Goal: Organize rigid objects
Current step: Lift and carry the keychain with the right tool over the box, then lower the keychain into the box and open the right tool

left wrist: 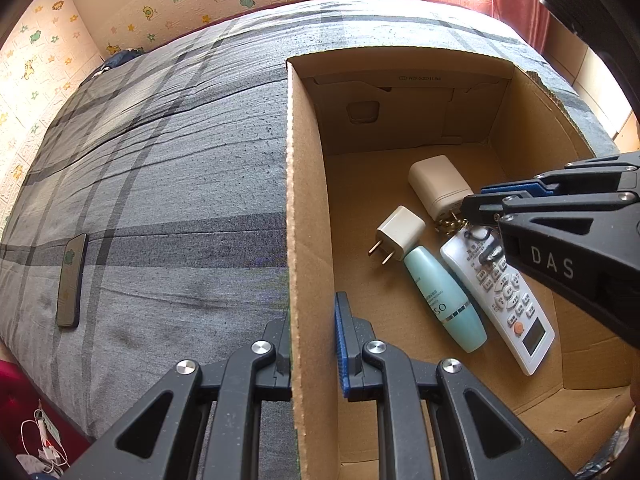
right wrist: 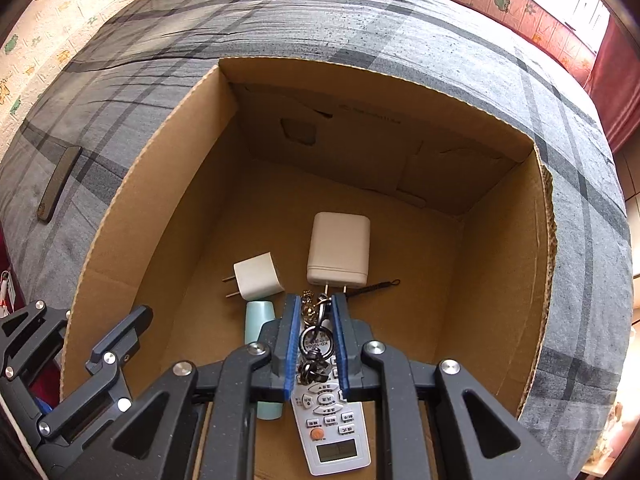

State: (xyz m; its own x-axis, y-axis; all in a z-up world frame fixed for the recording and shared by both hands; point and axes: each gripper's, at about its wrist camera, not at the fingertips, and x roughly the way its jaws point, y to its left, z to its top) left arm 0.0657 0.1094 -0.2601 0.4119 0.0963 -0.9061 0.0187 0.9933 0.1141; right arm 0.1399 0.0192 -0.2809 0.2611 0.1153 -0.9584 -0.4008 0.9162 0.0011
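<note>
An open cardboard box (left wrist: 308,208) (right wrist: 132,216) sits on a grey plaid bed. Inside lie a white remote (left wrist: 516,308) (right wrist: 334,436), a teal bottle (left wrist: 444,300) (right wrist: 260,316), a small white plug adapter (left wrist: 400,232) (right wrist: 258,276) and a larger white charger (left wrist: 438,186) (right wrist: 339,248). My left gripper (left wrist: 312,344) straddles the box's left wall and grips it. My right gripper (right wrist: 316,328) (left wrist: 480,204) is inside the box above the remote, with a keyring (right wrist: 316,344) between its nearly closed jaws.
A dark phone (left wrist: 71,280) (right wrist: 58,184) lies on the bedspread left of the box. The bed runs to a wall with cartoon stickers. A red curtain (right wrist: 616,80) hangs at the right. Cables lie on the floor at lower left (left wrist: 44,440).
</note>
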